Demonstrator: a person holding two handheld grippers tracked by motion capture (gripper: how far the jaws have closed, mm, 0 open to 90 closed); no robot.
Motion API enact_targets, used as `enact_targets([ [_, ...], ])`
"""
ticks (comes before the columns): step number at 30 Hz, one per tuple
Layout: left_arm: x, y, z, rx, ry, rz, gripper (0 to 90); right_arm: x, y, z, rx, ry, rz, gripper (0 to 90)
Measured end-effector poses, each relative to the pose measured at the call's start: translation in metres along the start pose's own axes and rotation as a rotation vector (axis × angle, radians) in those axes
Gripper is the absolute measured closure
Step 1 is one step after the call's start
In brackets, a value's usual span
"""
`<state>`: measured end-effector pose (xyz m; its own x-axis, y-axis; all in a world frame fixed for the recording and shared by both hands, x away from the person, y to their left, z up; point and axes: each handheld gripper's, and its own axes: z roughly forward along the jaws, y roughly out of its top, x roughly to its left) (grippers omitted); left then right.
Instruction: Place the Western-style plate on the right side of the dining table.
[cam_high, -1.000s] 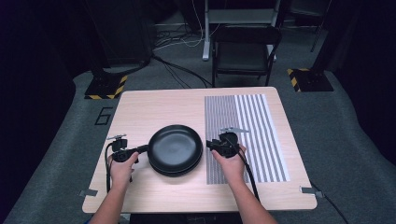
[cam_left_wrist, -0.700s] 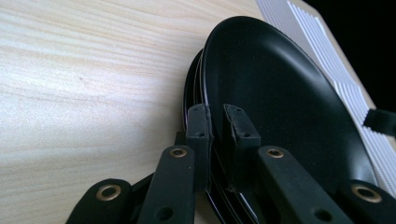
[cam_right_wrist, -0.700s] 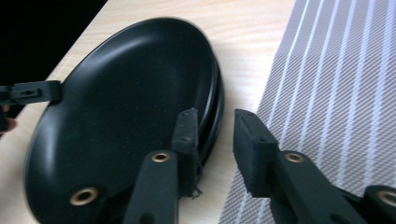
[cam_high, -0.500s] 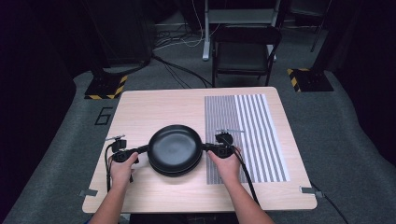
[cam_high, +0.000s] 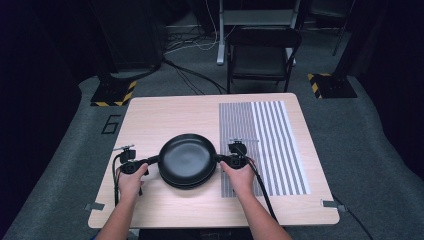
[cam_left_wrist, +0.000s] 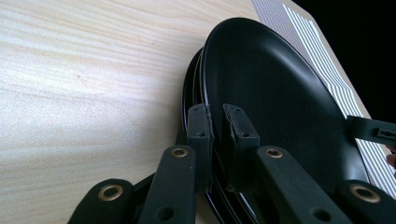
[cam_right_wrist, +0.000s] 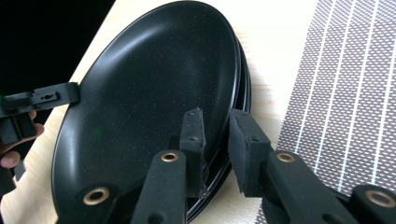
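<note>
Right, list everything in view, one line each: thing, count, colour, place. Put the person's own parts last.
Plates: a stack, count unclear, black, near middle of the table, between the two grippers.
Table: one, light wood, centre of the high view.
Striped mat: one, grey and white, right part of the table, beside the plates.
Chair: one, dark, on the floor beyond the table.
Hazard-striped bases: two, black and yellow, on the floor to either side beyond the table.
Left gripper: one, black, jaws clamped on the stack's left rim.
Right gripper: one, black, jaws have just been closing around the right rim, gap still visible.
Hands: two, one behind each gripper.
</note>
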<state>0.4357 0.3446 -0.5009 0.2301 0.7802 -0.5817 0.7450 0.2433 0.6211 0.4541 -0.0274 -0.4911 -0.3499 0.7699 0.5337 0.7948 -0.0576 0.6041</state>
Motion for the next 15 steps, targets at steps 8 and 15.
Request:
enact_targets([
  [8, -0.0019, -0.0005, -0.0001, -0.002, 0.010, 0.012, 82.8, -0.0002, 0.0003, -0.0004, 0.004, -0.015, 0.023, 80.9],
  [15, -0.0042, -0.0011, -0.0005, 0.002, 0.018, 0.029, 82.8, -0.0061, 0.0016, -0.0015, 0.014, 0.018, 0.079, 82.2],
])
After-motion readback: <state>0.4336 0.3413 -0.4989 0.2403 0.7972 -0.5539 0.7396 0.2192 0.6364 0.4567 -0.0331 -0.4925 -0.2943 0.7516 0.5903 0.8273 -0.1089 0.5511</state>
